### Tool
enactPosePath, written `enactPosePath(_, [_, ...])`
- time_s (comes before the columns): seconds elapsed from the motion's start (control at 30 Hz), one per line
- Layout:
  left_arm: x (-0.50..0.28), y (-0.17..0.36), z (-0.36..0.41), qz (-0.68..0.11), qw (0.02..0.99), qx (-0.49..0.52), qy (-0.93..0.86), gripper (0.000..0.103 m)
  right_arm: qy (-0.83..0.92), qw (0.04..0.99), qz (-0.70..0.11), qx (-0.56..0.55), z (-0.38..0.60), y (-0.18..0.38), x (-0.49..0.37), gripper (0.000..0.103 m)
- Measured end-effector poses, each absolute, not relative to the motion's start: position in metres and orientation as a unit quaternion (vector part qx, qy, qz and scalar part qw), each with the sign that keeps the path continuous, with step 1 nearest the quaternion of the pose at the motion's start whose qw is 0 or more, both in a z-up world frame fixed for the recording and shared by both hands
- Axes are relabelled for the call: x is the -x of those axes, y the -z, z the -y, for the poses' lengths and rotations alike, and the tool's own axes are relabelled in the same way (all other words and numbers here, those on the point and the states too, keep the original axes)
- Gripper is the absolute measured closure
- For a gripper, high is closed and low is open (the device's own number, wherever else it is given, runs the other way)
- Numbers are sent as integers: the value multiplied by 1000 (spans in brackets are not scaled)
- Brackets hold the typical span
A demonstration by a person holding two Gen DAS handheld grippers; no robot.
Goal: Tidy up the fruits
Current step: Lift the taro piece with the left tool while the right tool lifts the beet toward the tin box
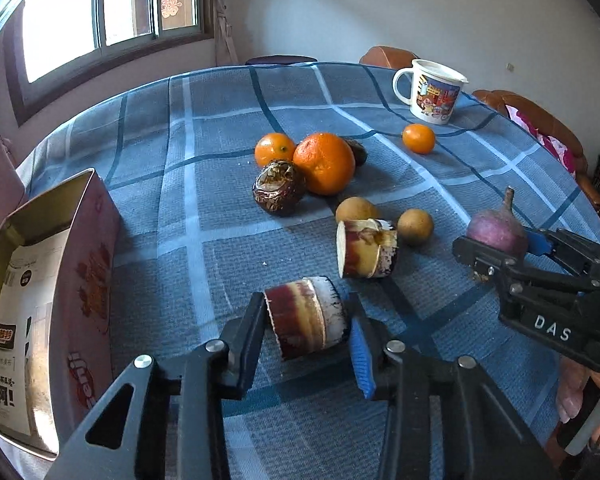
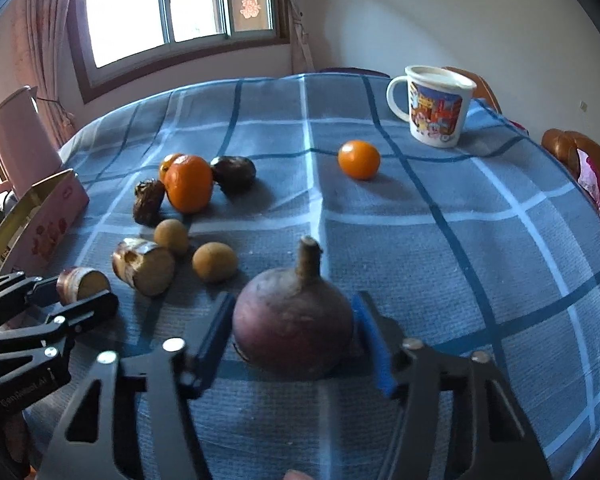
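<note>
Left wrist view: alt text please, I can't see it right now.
The left gripper closes on a cut sugarcane piece lying on the blue plaid tablecloth. Oranges, longans and another sugarcane piece lie beyond; an open box stands left.

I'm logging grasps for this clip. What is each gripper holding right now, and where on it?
Left gripper: the near sugarcane piece, by its two cut ends. Right gripper: the purple round fruit, across its widest sides, stem up.

The left hand-held gripper (image 1: 307, 330) pointed steeply down, its jaws closed against both ends of a short cane piece (image 1: 306, 322). The right hand-held gripper (image 2: 294, 330), likewise tilted down, pressed its pads on a purple bulb (image 2: 294, 322).
</note>
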State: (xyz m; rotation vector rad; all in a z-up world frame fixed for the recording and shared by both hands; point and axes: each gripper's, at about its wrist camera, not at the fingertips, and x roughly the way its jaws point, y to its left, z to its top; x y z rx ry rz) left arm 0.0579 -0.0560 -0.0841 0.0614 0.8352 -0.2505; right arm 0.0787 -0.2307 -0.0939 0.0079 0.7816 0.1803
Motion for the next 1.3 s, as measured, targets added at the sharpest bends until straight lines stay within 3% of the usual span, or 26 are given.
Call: enactPosePath(1.3, [-14, 52, 40, -257, 963, -15, 79, 63, -167, 952, -255, 33, 215, 75, -38, 47])
